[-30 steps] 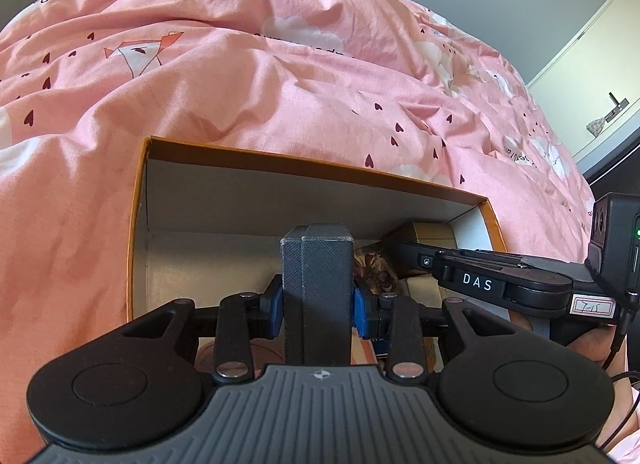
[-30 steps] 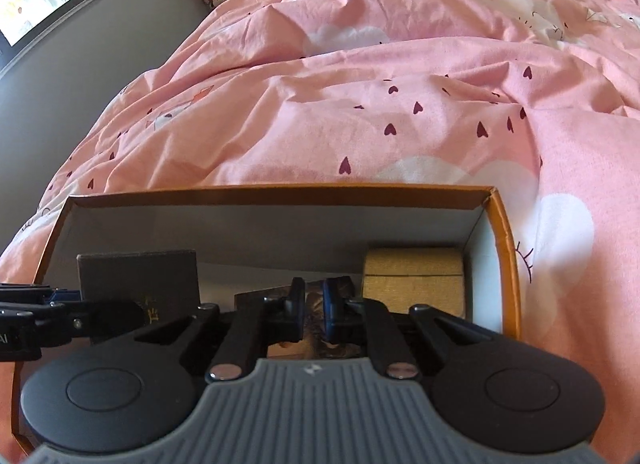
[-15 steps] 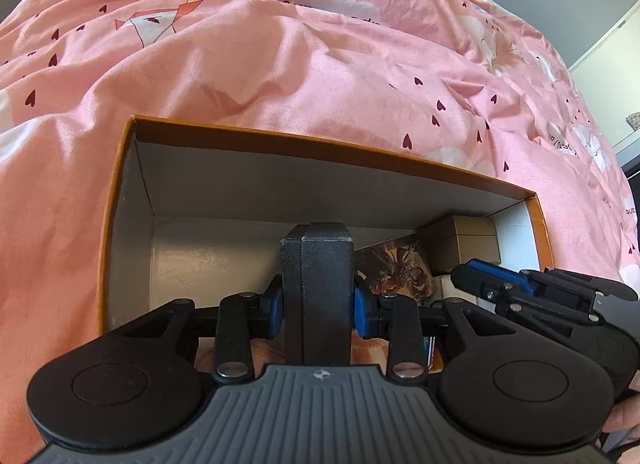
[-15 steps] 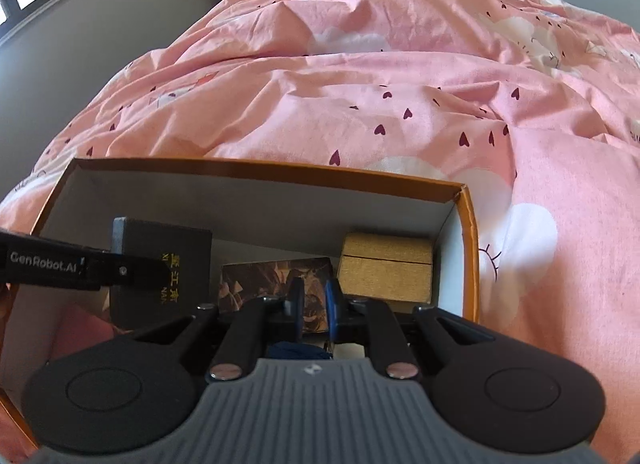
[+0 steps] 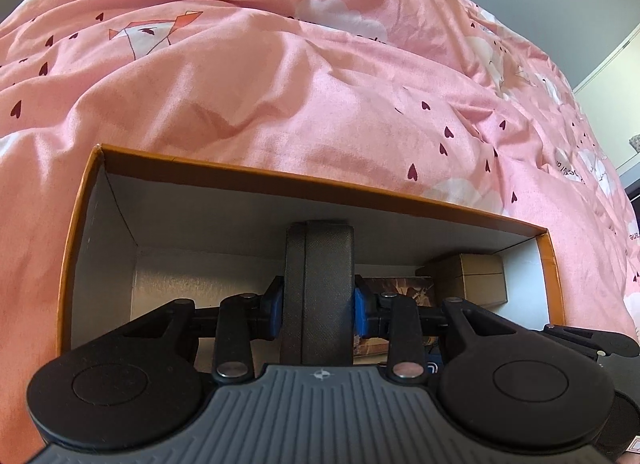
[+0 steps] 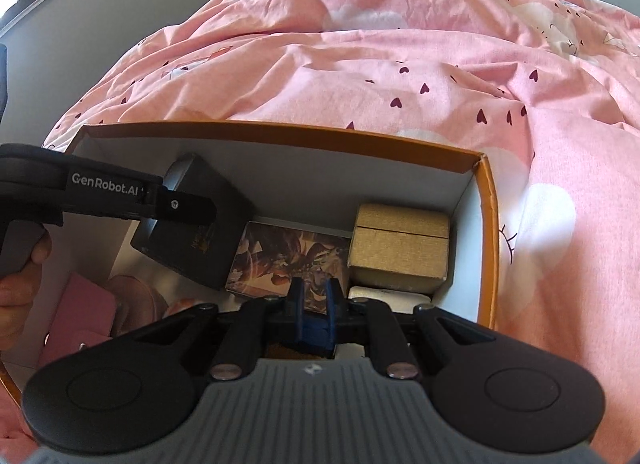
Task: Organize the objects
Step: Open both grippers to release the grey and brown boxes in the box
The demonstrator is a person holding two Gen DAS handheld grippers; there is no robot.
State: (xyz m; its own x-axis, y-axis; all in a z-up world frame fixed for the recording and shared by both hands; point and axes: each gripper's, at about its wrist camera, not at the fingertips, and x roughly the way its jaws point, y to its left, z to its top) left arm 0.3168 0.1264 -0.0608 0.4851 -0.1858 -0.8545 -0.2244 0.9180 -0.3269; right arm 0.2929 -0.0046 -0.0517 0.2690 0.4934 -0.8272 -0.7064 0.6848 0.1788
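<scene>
- While a second ago the black case rode high at the box mouth, it now sits lower inside the orange box, clamped upright between the blue pads of the left tool
- left tool: partly closed, both pads pressed on the case's sides, firm hold, no slip visible
- seen from the right wrist view, the case hangs tilted, just left of the picture box, apart from the box floor as far as I can tell
- right tool: pads nearly together, only a narrow gap; something dark blue sits between them but cannot tell if it's held
- tan box lies ahead-right of the right tool, against the right wall
- bed cover beyond the box, unchanged
- judgement: placing step under way, case likely goes in the free space left of the picture box, release not yet done
</scene>
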